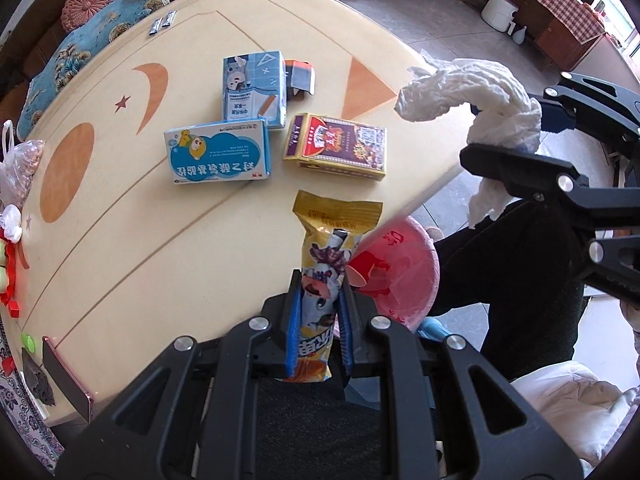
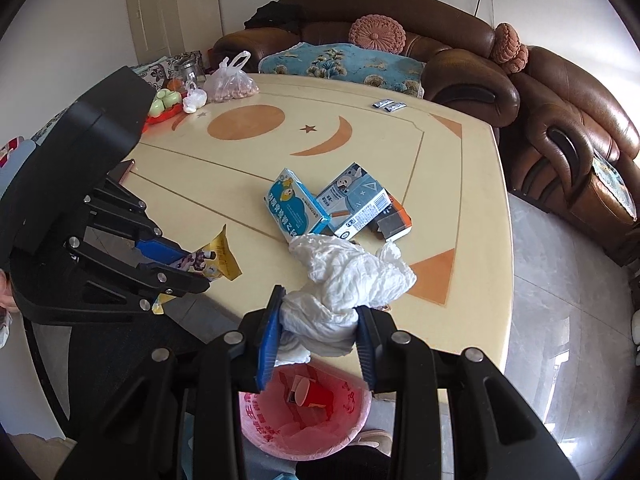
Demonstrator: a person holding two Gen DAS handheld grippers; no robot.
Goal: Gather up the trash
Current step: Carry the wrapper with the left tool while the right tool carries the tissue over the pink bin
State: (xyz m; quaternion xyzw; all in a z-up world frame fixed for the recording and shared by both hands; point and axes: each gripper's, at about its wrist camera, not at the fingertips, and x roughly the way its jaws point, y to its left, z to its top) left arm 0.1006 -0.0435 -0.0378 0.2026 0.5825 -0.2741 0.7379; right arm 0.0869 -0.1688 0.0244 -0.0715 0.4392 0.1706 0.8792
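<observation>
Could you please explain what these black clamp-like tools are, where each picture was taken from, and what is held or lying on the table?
They are no robot: a person holds a two-finger clamp in each hand, each carrying a wide-angle camera that looks along its fingers, so one picture comes from each hand. The left hand-held gripper is shut on a yellow snack wrapper. The right hand-held gripper pinches a crumpled white tissue. On the cream table lie two blue medicine boxes, a red and gold cigarette pack and a small orange and grey carton. Beside the table stands a bin with a pink liner, a red paper cup already inside.
</observation>
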